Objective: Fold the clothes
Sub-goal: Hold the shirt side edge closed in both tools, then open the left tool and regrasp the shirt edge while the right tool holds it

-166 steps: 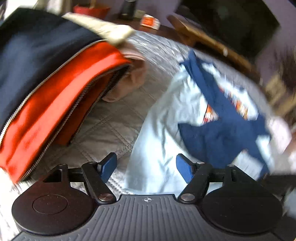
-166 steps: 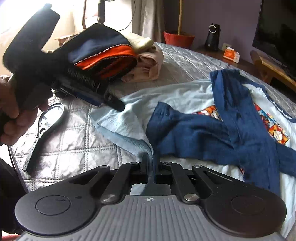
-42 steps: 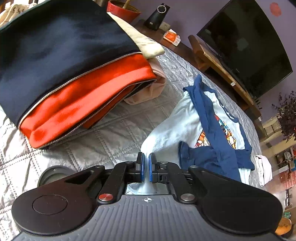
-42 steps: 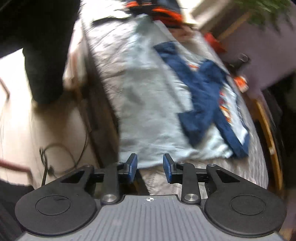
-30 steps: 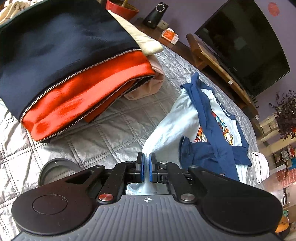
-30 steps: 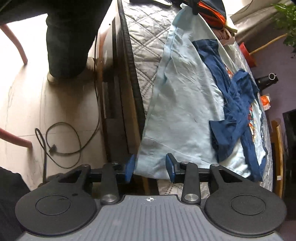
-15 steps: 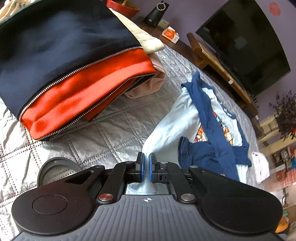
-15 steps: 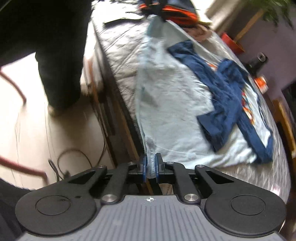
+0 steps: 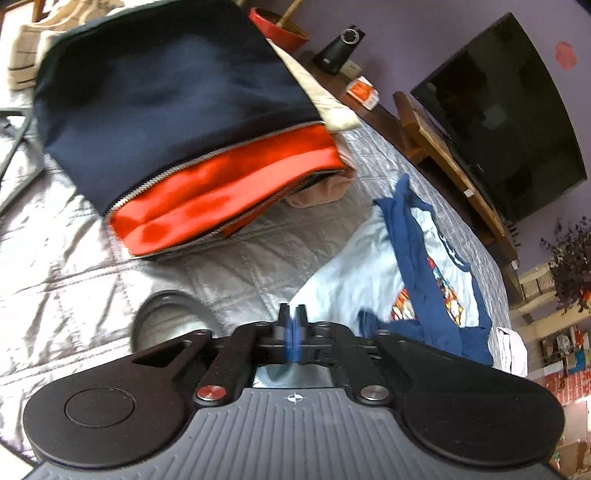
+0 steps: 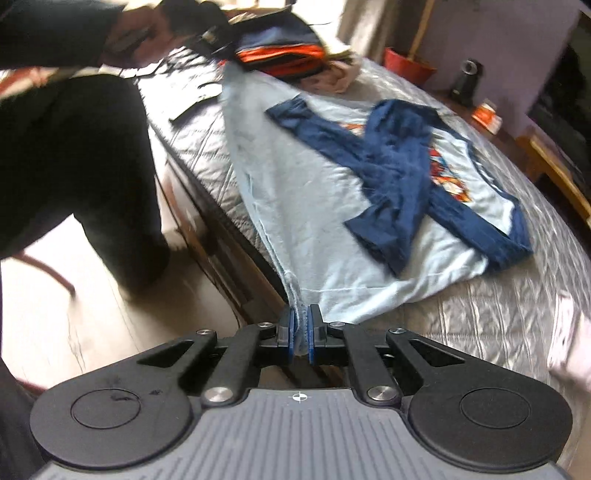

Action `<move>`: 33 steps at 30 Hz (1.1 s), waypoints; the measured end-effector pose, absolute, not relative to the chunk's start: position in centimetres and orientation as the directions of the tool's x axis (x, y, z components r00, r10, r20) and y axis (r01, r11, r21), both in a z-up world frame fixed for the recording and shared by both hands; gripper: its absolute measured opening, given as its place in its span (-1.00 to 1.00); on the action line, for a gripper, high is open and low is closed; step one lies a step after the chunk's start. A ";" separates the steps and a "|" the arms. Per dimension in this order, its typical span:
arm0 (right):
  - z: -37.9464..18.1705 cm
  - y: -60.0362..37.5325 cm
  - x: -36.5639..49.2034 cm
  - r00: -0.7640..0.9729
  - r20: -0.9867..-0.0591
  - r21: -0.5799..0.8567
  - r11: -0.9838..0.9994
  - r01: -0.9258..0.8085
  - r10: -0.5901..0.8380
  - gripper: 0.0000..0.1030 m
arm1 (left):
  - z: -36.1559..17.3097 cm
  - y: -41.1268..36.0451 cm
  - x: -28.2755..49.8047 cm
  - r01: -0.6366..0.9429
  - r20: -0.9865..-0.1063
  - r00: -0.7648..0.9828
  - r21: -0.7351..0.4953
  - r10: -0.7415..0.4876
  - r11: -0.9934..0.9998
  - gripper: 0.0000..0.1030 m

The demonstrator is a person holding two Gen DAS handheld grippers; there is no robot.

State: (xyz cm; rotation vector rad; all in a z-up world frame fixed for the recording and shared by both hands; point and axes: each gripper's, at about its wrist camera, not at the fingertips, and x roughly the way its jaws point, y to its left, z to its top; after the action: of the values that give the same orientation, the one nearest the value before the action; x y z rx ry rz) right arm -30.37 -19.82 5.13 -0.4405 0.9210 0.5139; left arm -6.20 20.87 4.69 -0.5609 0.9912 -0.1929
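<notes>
Right gripper is pinched tight on a hem corner of the pale blue long-sleeved shirt with navy sleeves and a cartoon print, right at the near edge of the grey quilted bed; the fabric runs up taut from the blue pads. Left gripper is clamped on the same shirt at its other near corner, jaws fully together with light blue cloth showing behind them.

So one shirt, two grippers on it; it lies spread across the middle of the bed, both navy sleeves crossed over the chest.

Around it: one stack of folded clothes towards the bed's far corner, with a navy and orange zip jacket on top and something cream and pinkish under it; a round dark thing lies just left of the left gripper, can't tell what it is. Off the bed there's one black TV, one red pot, one small black speaker-looking gadget. The person's dark-clothed legs stand by the bed's left edge.
</notes>
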 end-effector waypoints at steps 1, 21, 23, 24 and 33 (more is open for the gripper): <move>5.5 -20.1 -30.2 0.509 -0.829 -0.126 0.810 -0.573 0.231 -0.85 | 4.9 21.2 -6.2 -0.101 -0.736 0.547 -0.532 -0.400 0.840 -1.00; 5.1 -21.5 -28.2 0.530 -0.817 -0.083 0.865 -0.495 0.225 -0.84 | 3.6 16.7 -3.2 0.271 -0.846 0.354 -0.315 -0.399 0.910 0.49; 5.0 -21.4 -28.1 0.530 -0.818 -0.082 0.866 -0.494 0.225 -0.84 | 3.6 15.7 -3.1 0.345 -0.858 0.313 -0.298 -0.409 0.890 0.49; 5.0 -21.3 -28.1 0.531 -0.817 -0.082 0.866 -0.494 0.225 -0.84 | 3.6 15.2 -3.2 0.381 -0.864 0.291 -0.289 -0.411 0.878 0.49; 4.8 -21.7 -27.3 0.546 -0.809 -0.081 0.880 -0.468 0.216 -0.83 | 3.5 14.3 -7.9 0.433 -0.894 0.161 -0.317 -0.418 0.844 0.50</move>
State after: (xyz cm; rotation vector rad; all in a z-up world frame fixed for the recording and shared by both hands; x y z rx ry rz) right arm -27.34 -21.67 4.76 -0.3045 0.9079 0.4132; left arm -7.90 14.30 3.45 0.0138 1.2712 -0.6078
